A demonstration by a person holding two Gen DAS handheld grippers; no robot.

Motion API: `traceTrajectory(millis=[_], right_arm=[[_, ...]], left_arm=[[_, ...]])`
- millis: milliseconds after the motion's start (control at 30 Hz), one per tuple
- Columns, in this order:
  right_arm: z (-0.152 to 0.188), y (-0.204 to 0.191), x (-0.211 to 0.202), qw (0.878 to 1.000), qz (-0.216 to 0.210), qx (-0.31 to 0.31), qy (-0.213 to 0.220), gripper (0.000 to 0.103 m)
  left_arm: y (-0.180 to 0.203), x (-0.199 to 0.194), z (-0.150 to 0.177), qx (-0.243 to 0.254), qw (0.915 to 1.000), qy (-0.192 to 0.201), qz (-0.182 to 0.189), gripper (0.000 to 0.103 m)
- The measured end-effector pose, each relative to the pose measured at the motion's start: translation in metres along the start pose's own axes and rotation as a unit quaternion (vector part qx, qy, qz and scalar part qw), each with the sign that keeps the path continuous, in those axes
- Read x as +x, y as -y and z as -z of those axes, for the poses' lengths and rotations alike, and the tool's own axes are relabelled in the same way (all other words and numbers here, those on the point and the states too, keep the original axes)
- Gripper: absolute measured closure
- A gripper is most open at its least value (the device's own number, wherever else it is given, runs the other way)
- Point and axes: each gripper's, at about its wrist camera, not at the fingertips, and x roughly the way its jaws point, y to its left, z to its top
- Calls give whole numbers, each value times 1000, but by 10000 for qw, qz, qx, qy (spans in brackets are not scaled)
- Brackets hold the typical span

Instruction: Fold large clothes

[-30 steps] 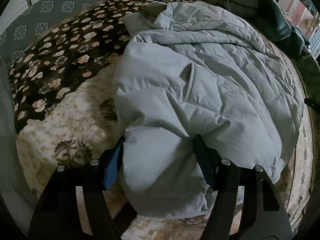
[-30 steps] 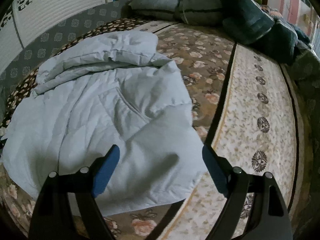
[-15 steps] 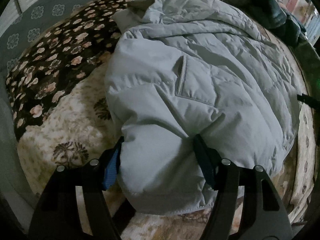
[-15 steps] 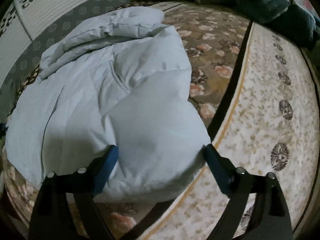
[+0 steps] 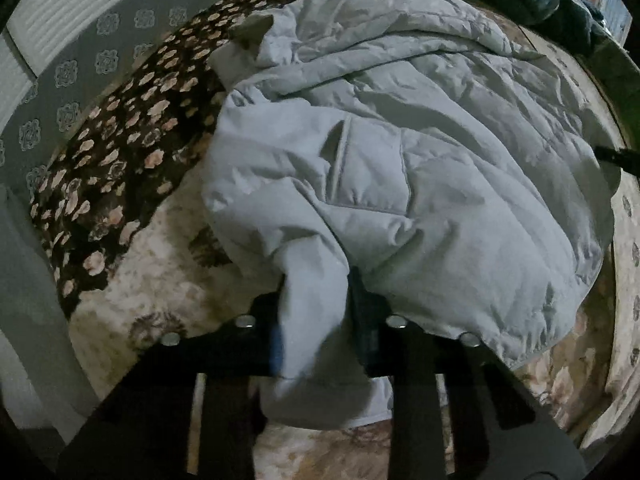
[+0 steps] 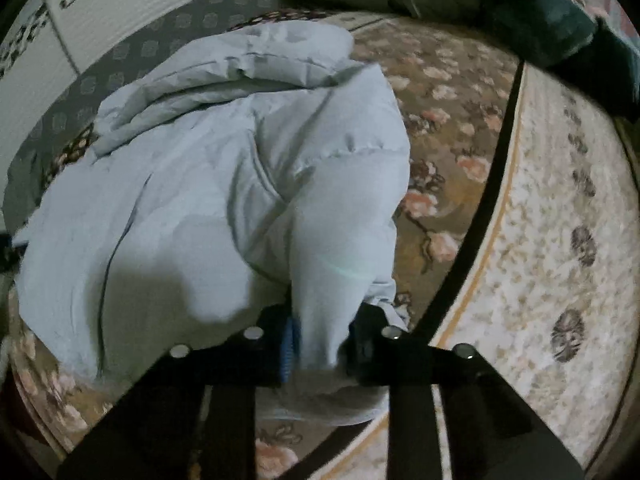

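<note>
A pale blue puffer jacket point(image 5: 420, 184) lies spread on a bed covered by a floral bedspread point(image 6: 560, 240), its far end bunched toward the dark flowered part point(image 5: 120, 160) near the wall. Both claws have just been closing, and each now pinches a gather of the jacket's near hem: the left claw point(image 5: 316, 320) grips one corner, the right claw point(image 6: 324, 332) the other, with fabric squeezed narrow between the pads.

The jacket looks soft, bulky and light — quilted filling that will spring back and trap air, and a smooth shell that could slip from a thin pinch. The 2 hem corners seem the sensible holds, taken deep enough to catch padding as well as shell.

Room looks generous toward the right of the right wrist view, where the bedspread is bare up to its border. Dark cushions point(image 6: 540, 12) crowd the far end, and on the left the wall point(image 5: 48, 60) stands close beside the bed — less margin there.
</note>
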Motion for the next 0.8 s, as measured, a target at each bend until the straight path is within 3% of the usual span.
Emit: traceTrajectory(millis=[300, 500, 800], right_arm=[[-2, 0, -2, 9996, -17, -286, 35, 84], [2, 5, 2, 9996, -186, -77, 205, 84], [-36, -1, -18, 9990, -225, 202, -323, 87]], left_arm=[[2, 4, -6, 96, 9999, -102, -62, 83], [-3, 19, -7, -222, 9996, -163, 72, 81], [-19, 8, -36, -737, 9936, -815, 264, 89]])
